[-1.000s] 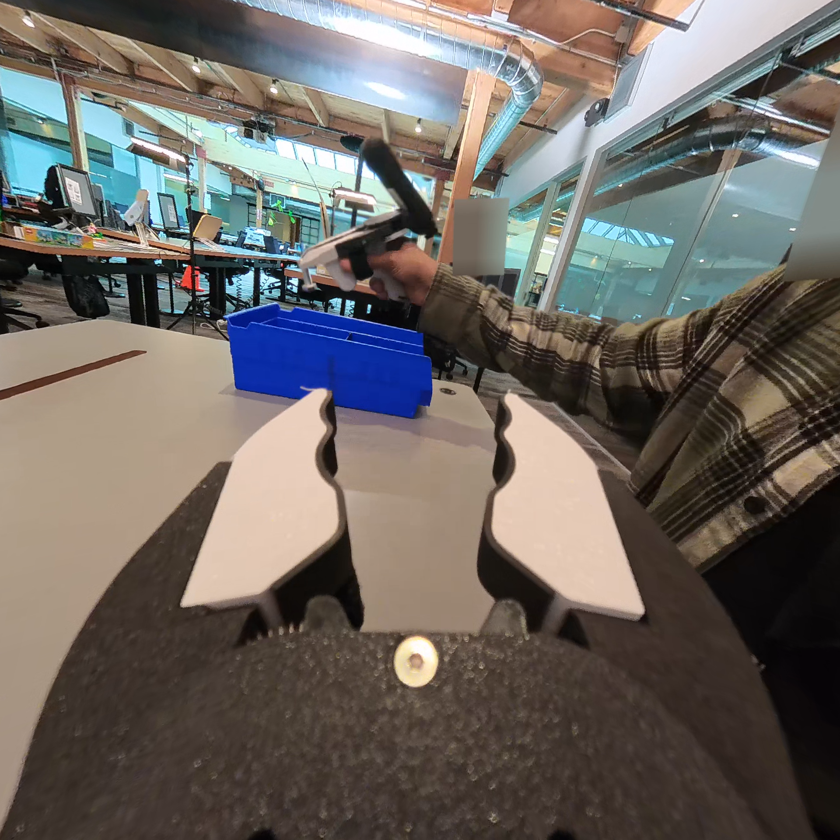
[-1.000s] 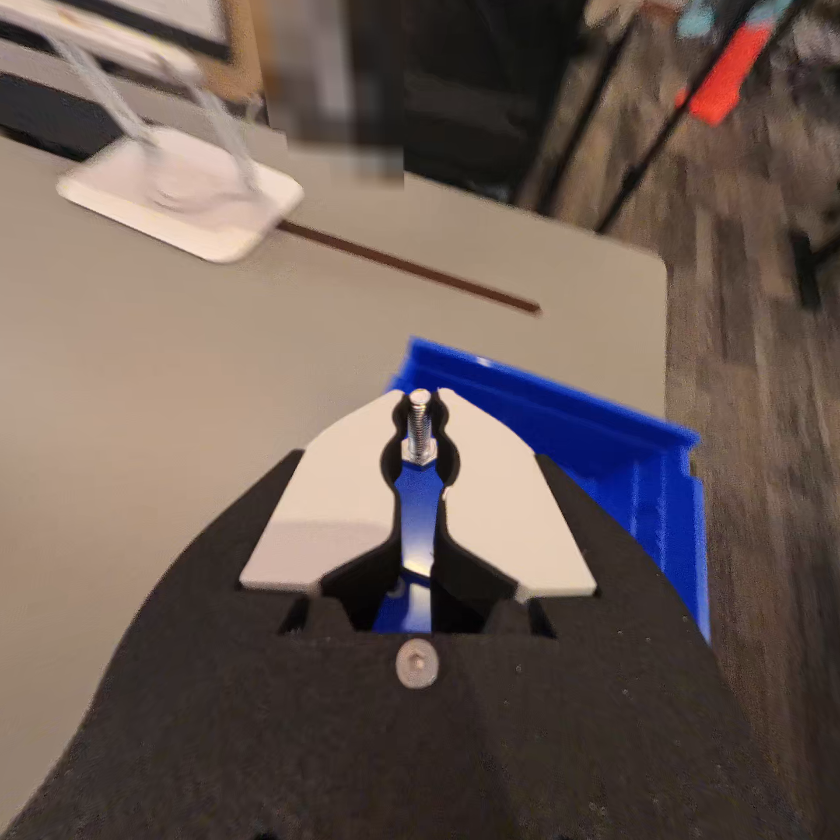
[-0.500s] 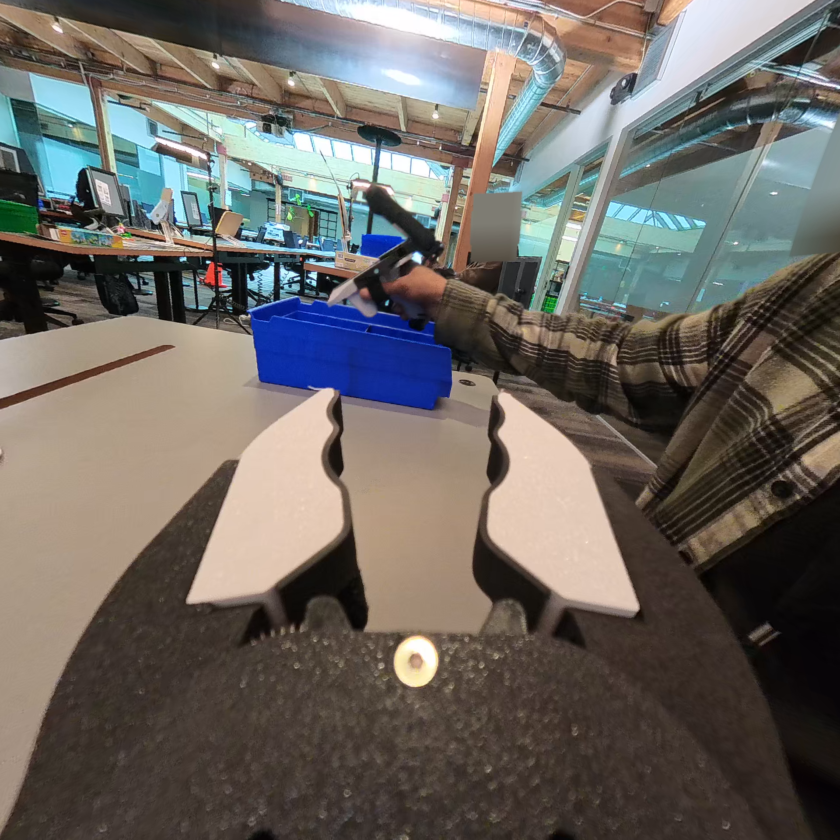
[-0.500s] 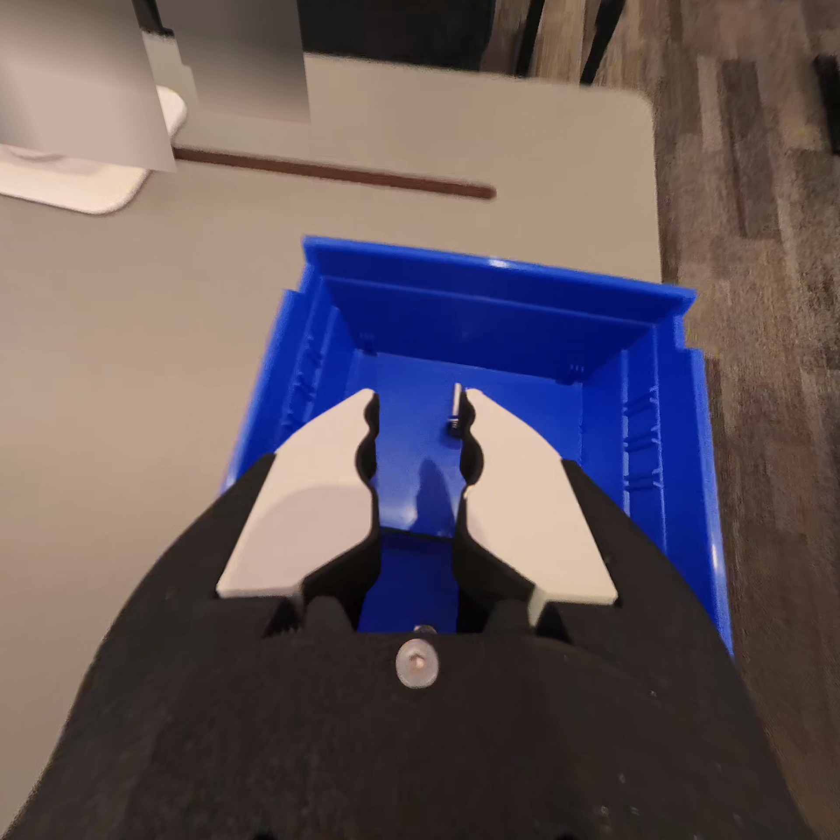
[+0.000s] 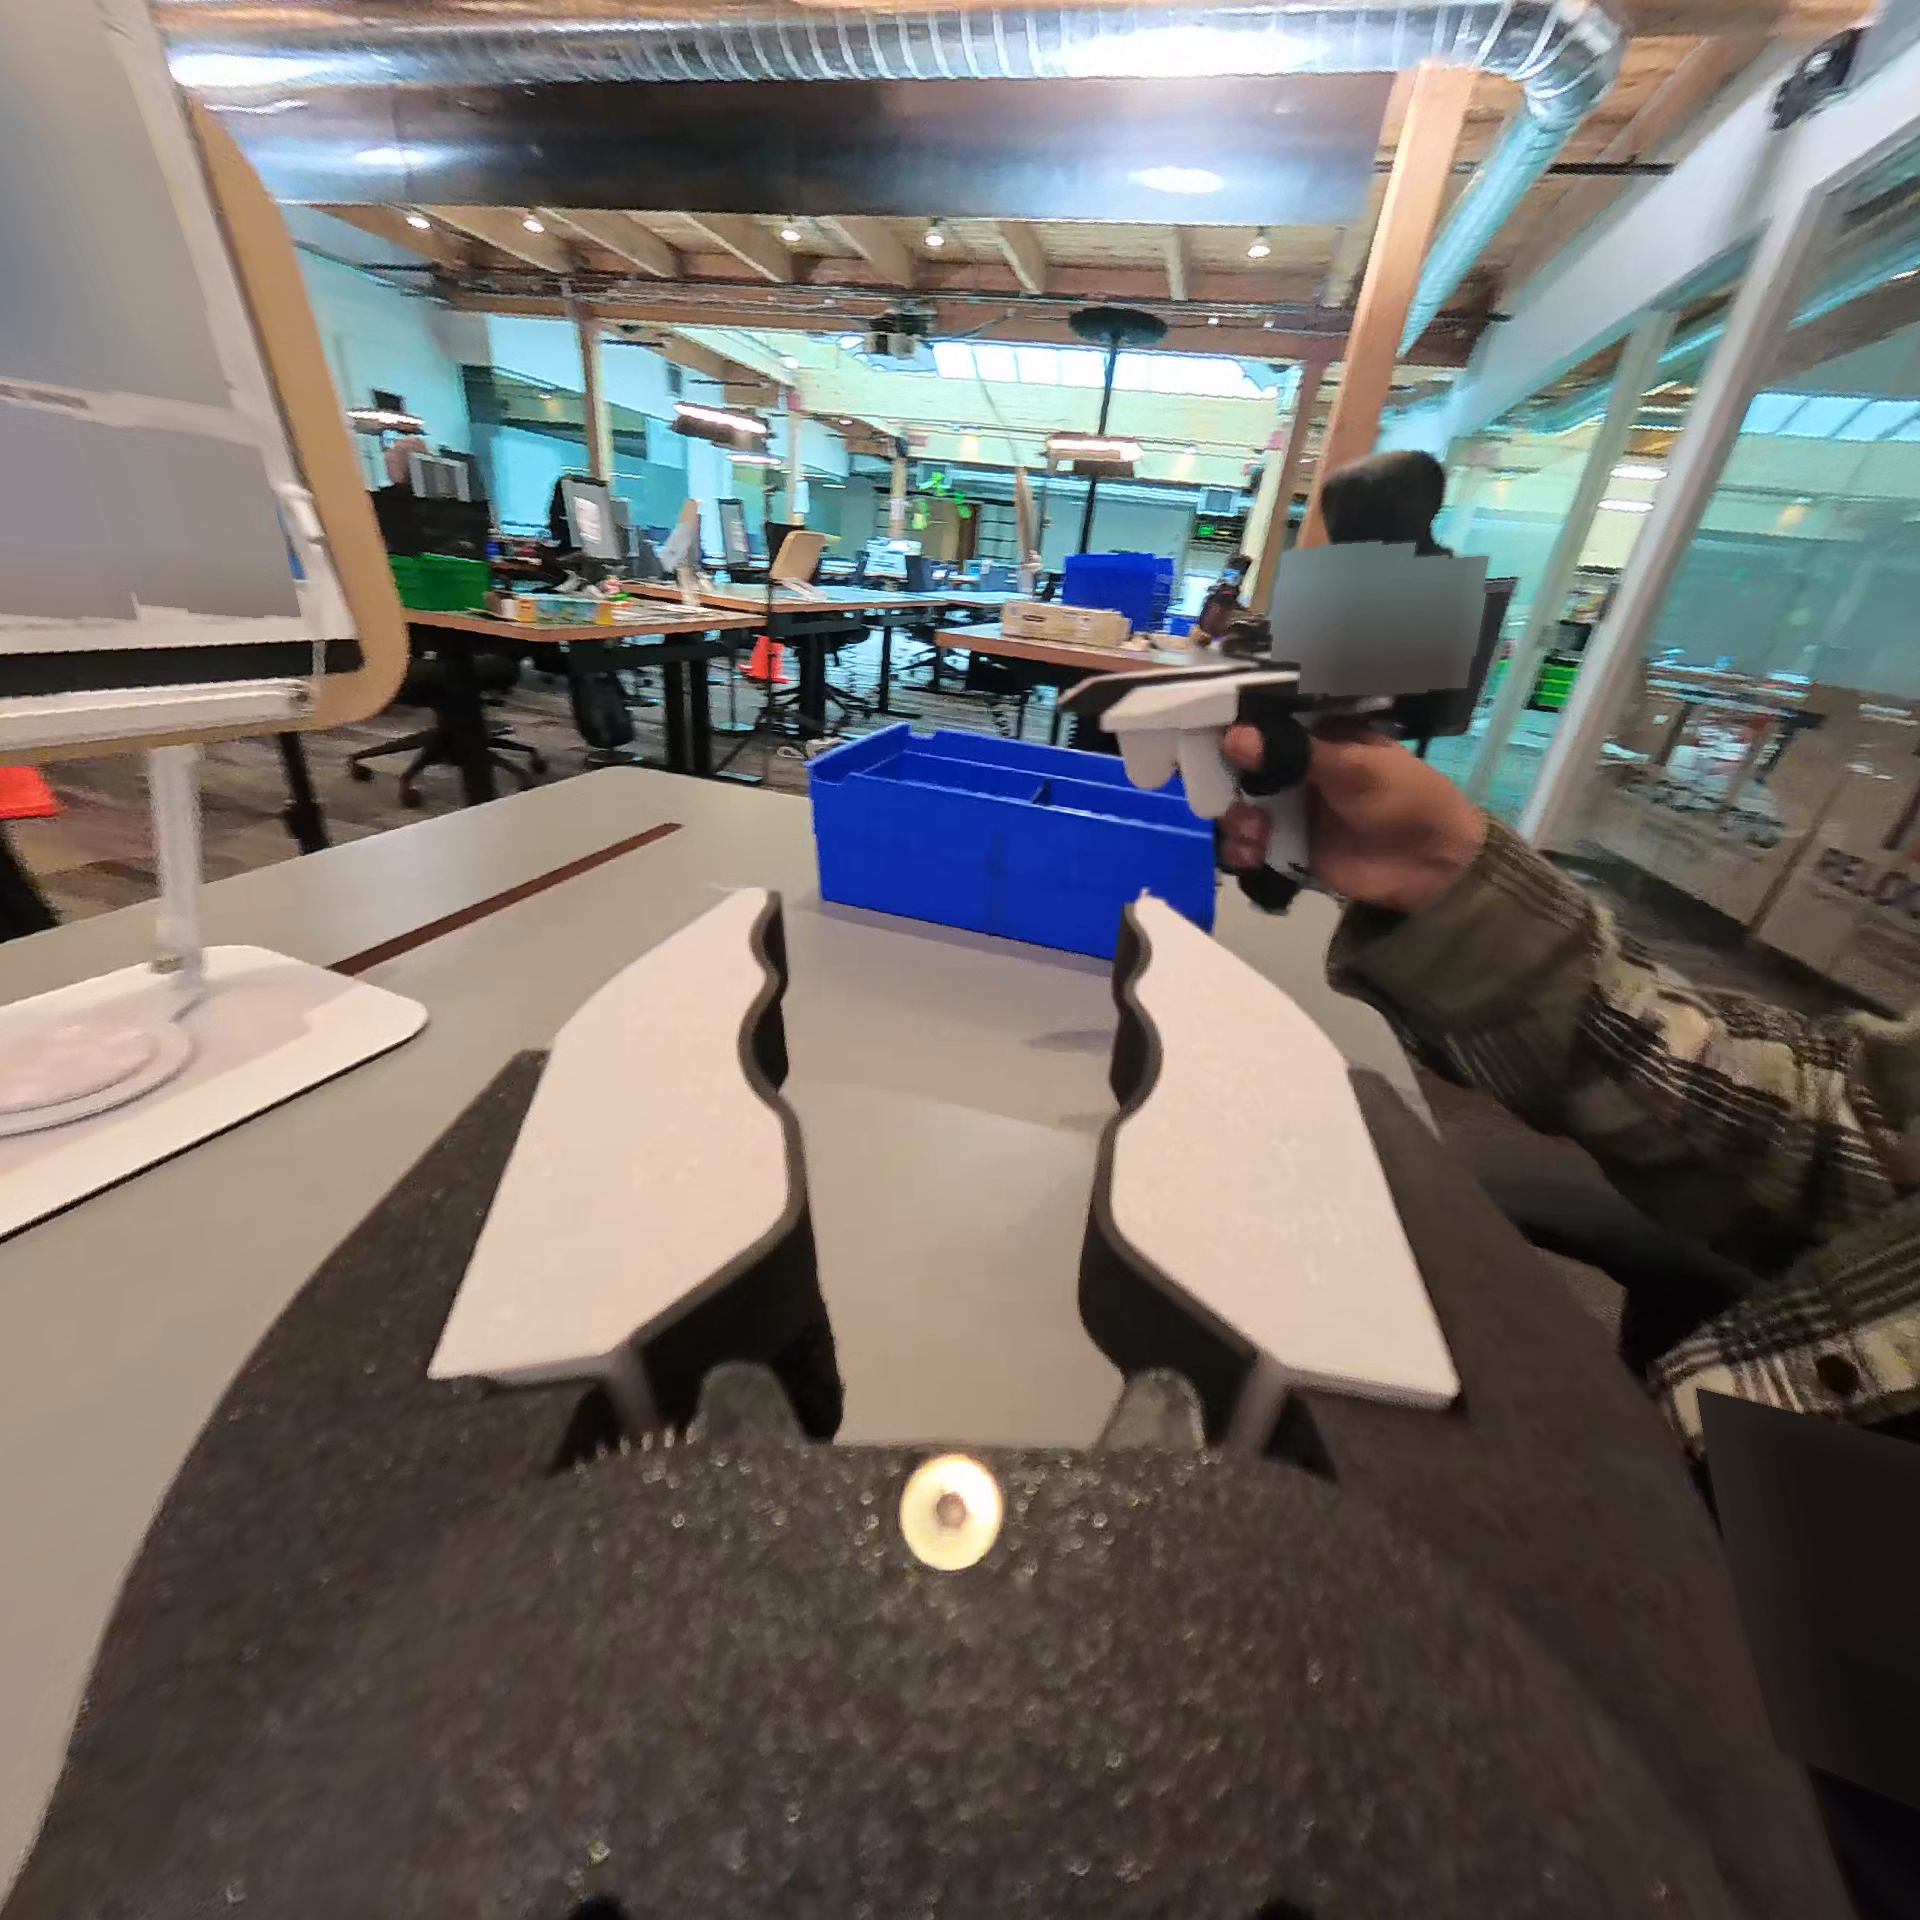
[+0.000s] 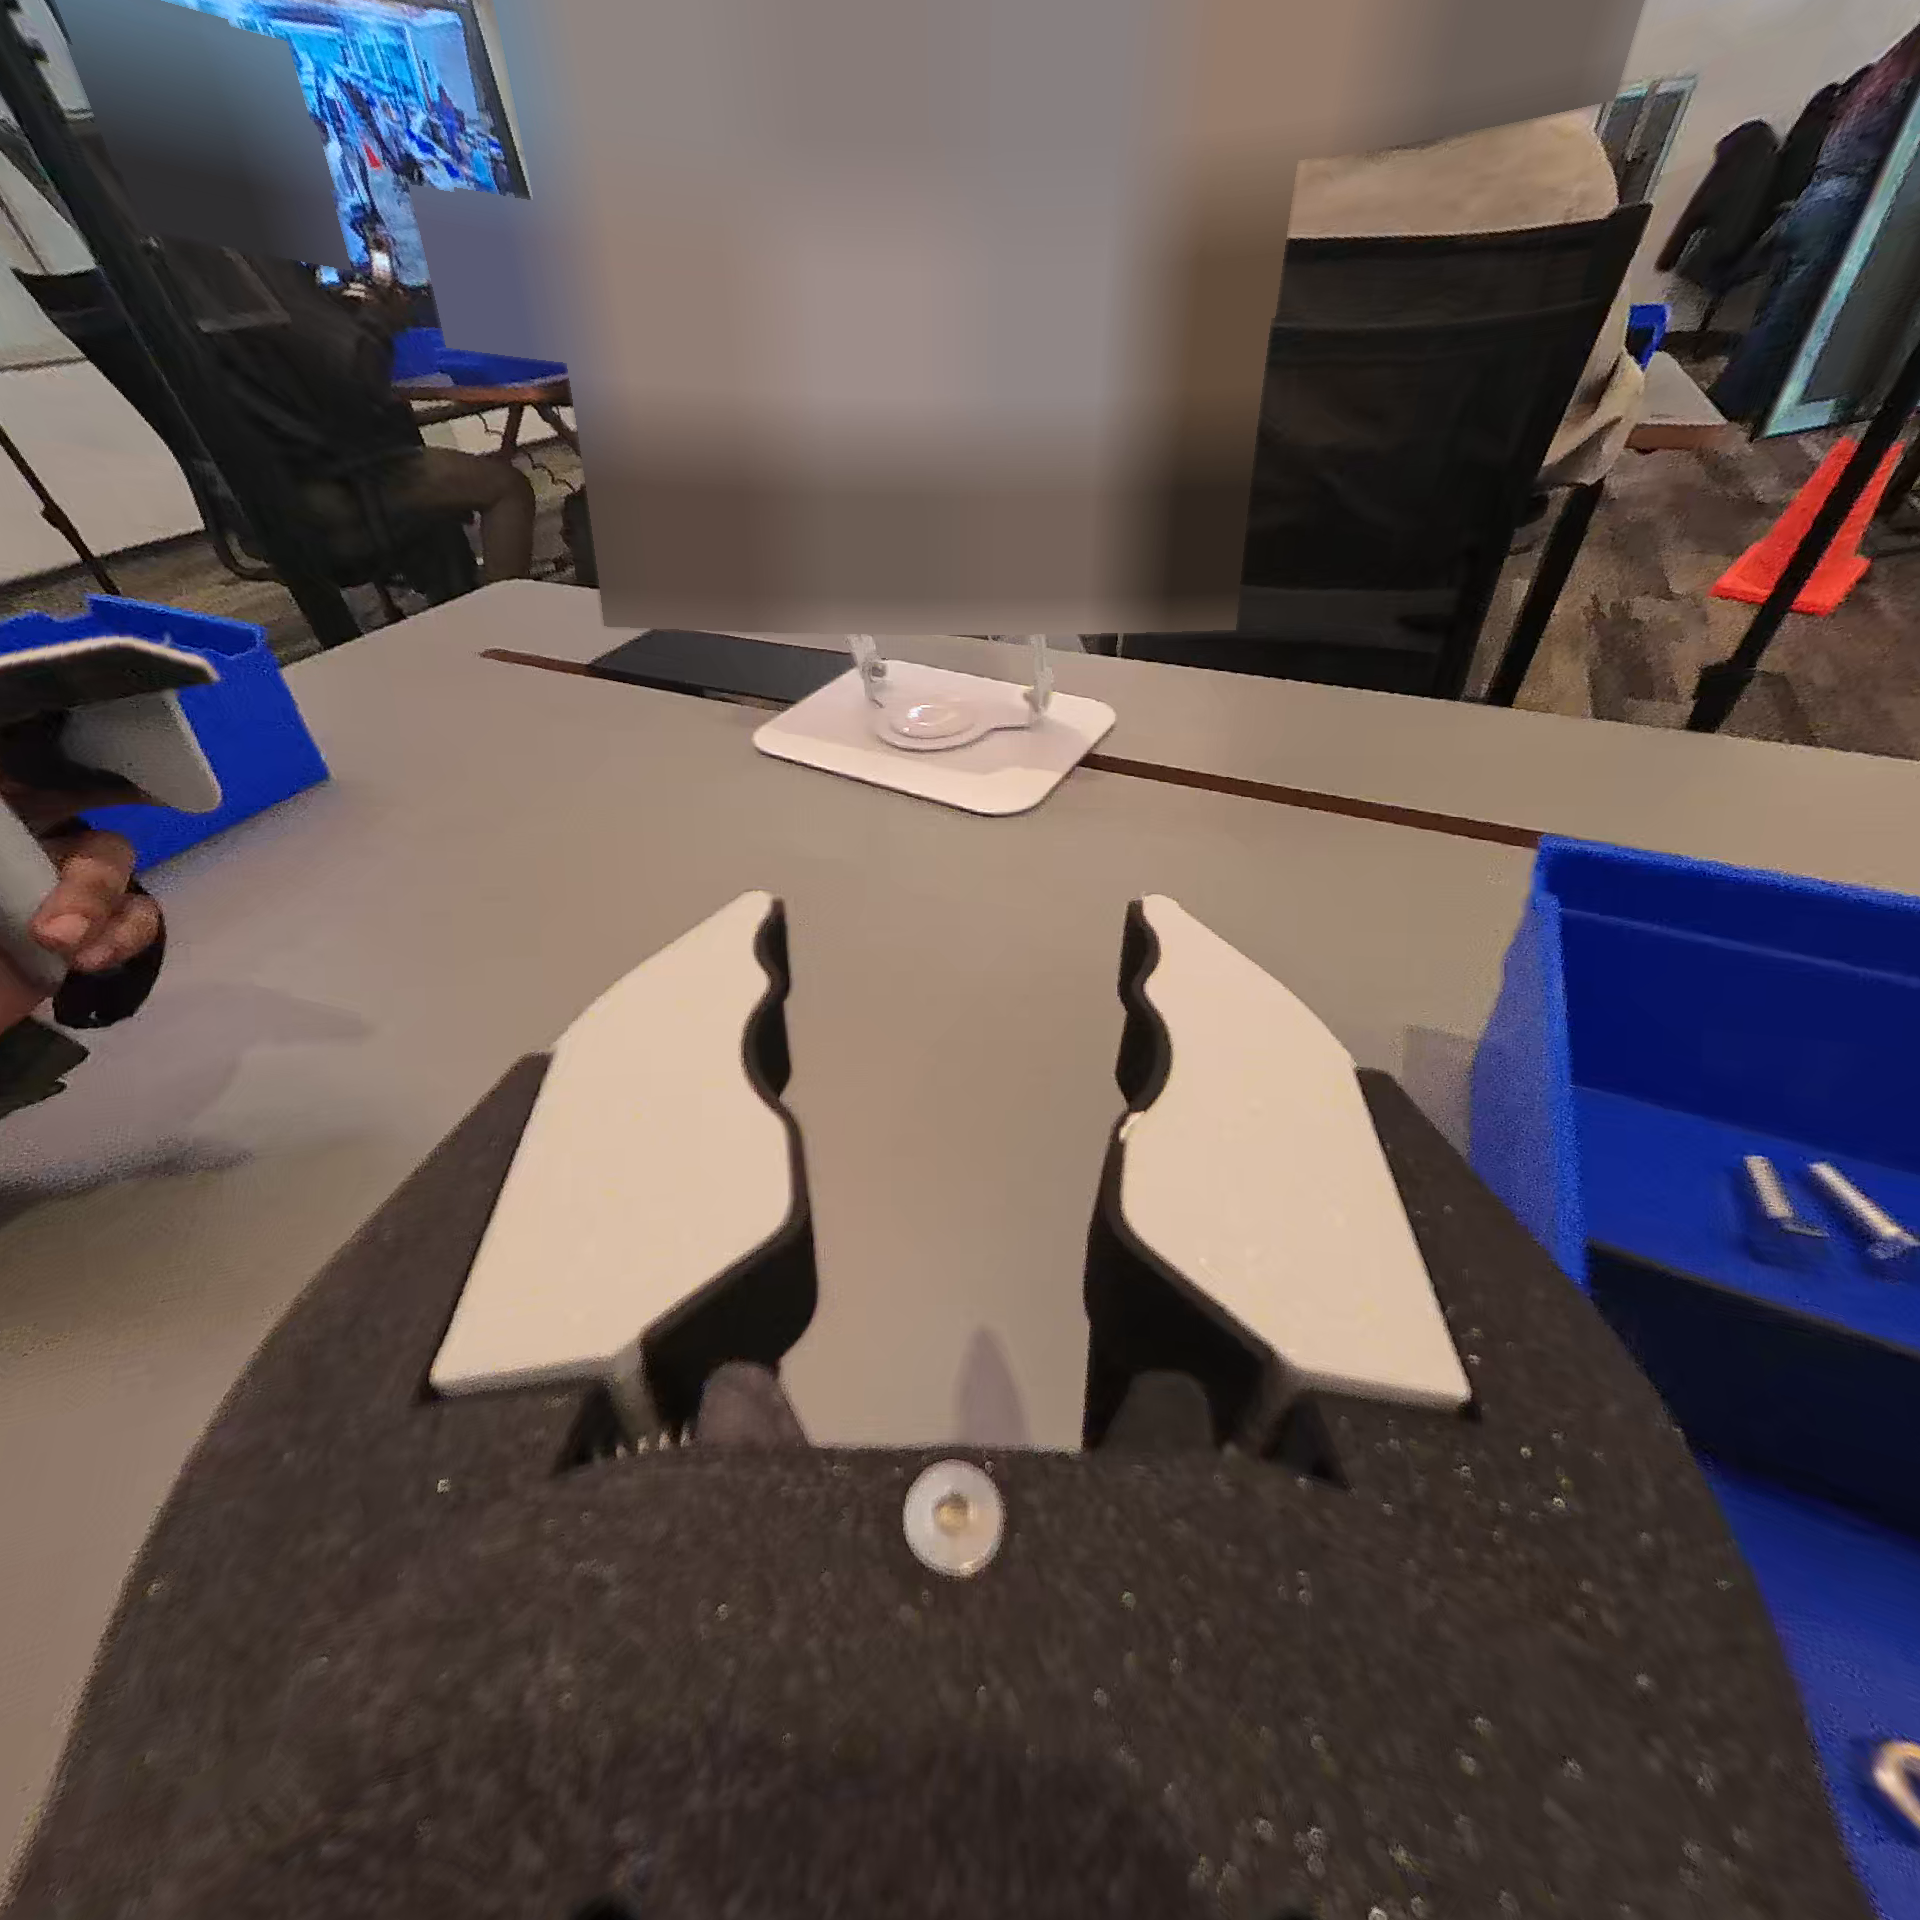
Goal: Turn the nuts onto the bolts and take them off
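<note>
My left gripper (image 5: 951, 935) is open and empty, held low over the grey table (image 5: 935, 1195). My right gripper (image 6: 951, 935) is open and empty over bare table. A blue bin (image 6: 1714, 997) stands just right of it. Two bolts (image 6: 1823, 1214) lie side by side on the bin's floor. A small silver piece (image 6: 1901, 1782) lies in the bin at the lower right edge; I cannot tell what it is. In the left wrist view the right gripper (image 5: 1153, 727) is held in a hand beside the near right of the bin (image 5: 997, 862).
A white stand base (image 6: 935, 743) with a clear post holds a board at the table's middle; it also shows in the left wrist view (image 5: 208, 1039). A second blue bin (image 6: 223, 717) stands far left behind the left gripper (image 6: 114, 717). A plaid sleeve (image 5: 1662, 1070) reaches in from the right. About 25 centimeters separates my left fingertips from my right.
My right gripper let go of the bolt with its nut over the blue bin, opened wide, and swung left out of the bin to the bare table. My left gripper stayed open and turned left.
</note>
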{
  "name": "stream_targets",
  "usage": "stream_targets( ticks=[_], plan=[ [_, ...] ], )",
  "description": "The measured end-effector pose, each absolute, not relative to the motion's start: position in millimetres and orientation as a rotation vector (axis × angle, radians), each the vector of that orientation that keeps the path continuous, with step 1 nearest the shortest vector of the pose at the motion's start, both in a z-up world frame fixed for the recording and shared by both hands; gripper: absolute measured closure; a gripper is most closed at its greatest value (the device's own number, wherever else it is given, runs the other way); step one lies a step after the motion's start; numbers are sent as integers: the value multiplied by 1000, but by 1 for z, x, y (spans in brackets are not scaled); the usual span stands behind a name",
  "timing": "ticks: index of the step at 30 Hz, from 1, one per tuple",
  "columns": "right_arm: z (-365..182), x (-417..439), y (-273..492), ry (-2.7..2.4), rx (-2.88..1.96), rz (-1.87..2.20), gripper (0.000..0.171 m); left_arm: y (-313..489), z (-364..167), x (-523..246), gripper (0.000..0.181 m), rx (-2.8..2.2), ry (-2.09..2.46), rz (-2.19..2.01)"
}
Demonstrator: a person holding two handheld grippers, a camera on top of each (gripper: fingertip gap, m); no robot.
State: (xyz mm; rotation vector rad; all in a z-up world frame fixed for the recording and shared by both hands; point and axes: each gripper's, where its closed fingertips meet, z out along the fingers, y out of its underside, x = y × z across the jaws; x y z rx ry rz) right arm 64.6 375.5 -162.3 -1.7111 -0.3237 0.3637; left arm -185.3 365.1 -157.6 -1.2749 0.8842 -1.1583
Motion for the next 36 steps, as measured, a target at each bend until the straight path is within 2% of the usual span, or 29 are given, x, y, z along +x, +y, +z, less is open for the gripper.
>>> stream_targets(
  ticks=[7, 16, 23, 31, 36],
  plan=[
    [-186, 45, 359, -357, -1733, 405, 108, 372, -140, -260, 123, -1391, 749, -848],
    [-183, 24, 354, -401, -1650, 513, 116, 391, -98, -477, 124, -1687, 396, -383],
    [-196, 0, 359, -472, -1607, 578, 119, 395, -141, -573, 131, -1989, 467, -155],
    [-207, -20, 364, -541, -1612, 583, 119, 409, -218, -599, 142, -2296, 726, 70],
    [-216, -21, 370, -542, -1635, 589, 119, 420, -235, -597, 148, -2369, 697, 68]
  ],
)
